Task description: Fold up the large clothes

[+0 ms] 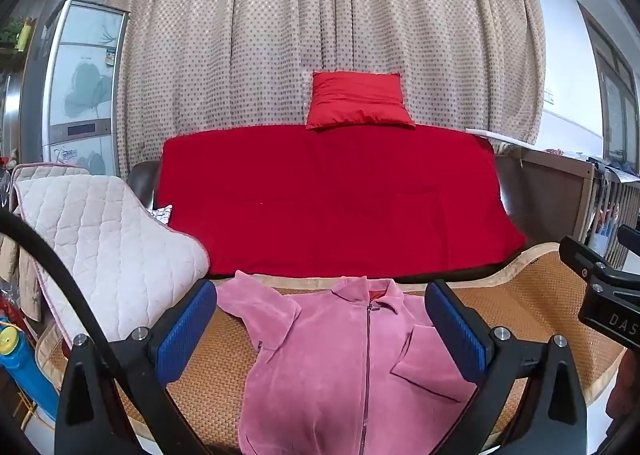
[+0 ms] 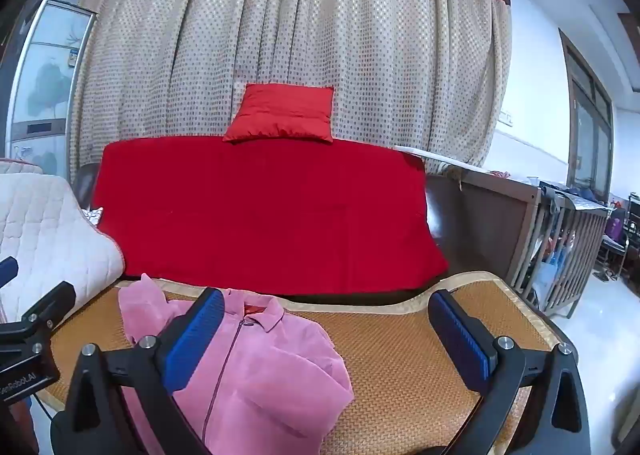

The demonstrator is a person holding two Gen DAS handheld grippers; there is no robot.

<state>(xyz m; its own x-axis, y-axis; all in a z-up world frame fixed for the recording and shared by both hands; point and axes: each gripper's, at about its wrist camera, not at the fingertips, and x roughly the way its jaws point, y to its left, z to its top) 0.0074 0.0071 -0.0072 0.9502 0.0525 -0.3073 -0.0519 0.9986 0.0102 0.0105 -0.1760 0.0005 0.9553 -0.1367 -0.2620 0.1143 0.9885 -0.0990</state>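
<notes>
A pink fleece zip jacket (image 1: 352,367) lies front-up on a woven bamboo mat (image 1: 532,295), collar at the far side, both sleeves folded in over the body. My left gripper (image 1: 320,331) hovers open and empty above the jacket's chest. In the right wrist view the jacket (image 2: 256,371) lies at lower left on the mat (image 2: 400,367). My right gripper (image 2: 326,339) is open and empty, above the jacket's right edge and the bare mat. The right gripper's body shows at the right edge of the left wrist view.
A sofa with a red cover (image 1: 332,195) and a red cushion (image 1: 358,101) stands behind the mat. A quilted white pad (image 1: 104,247) lies at the left. A wooden crib (image 2: 560,239) stands at the right, a fridge (image 1: 80,87) at far left.
</notes>
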